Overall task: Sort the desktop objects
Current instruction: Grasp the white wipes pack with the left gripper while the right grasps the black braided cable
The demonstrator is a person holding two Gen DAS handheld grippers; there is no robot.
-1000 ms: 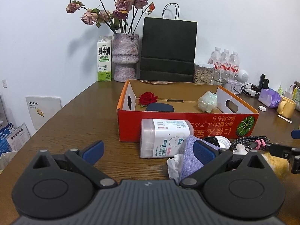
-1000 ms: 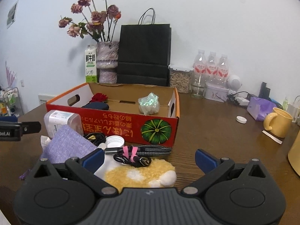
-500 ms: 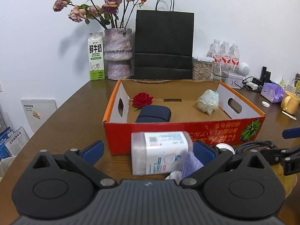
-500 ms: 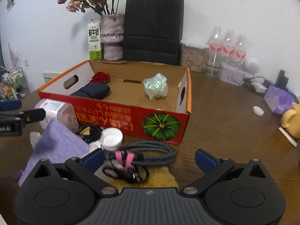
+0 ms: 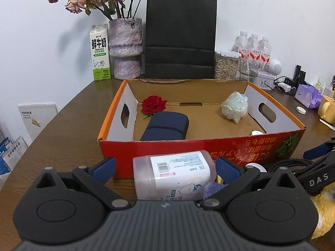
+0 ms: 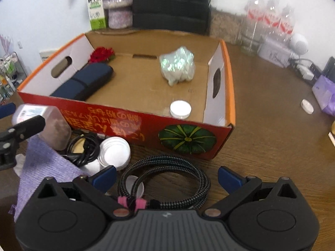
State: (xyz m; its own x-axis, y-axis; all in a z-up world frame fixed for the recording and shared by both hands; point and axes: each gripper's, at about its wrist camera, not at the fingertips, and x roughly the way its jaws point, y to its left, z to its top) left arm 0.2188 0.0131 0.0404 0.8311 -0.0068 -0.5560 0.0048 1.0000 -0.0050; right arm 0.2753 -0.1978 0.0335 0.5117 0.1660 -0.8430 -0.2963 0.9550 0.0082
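A red cardboard box [image 5: 209,146] [image 6: 146,121] stands open on the wooden table. In it lie a navy pouch [image 5: 165,125] [image 6: 83,83], a red rose [image 5: 153,104], a pale wrapped bundle [image 5: 235,106] [image 6: 178,65] and a white lid [image 6: 180,109]. My left gripper [image 5: 165,166] is open, its fingers on either side of a clear labelled container [image 5: 173,176] lying in front of the box. My right gripper [image 6: 166,176] is open over a coiled braided cable [image 6: 165,179] with a pink tie.
In front of the box lie a purple cloth [image 6: 41,167], a black cord [image 6: 83,148], a white cap [image 6: 114,152] and a yellow plush [image 5: 323,207]. Behind stand a milk carton [image 5: 100,55], vase [image 5: 125,48], black bag [image 5: 181,37] and bottles [image 5: 253,50].
Both grippers moved forward and higher, looking down into the box. The left now straddles the clear container; the right now straddles the coiled cable. Both stayed open.
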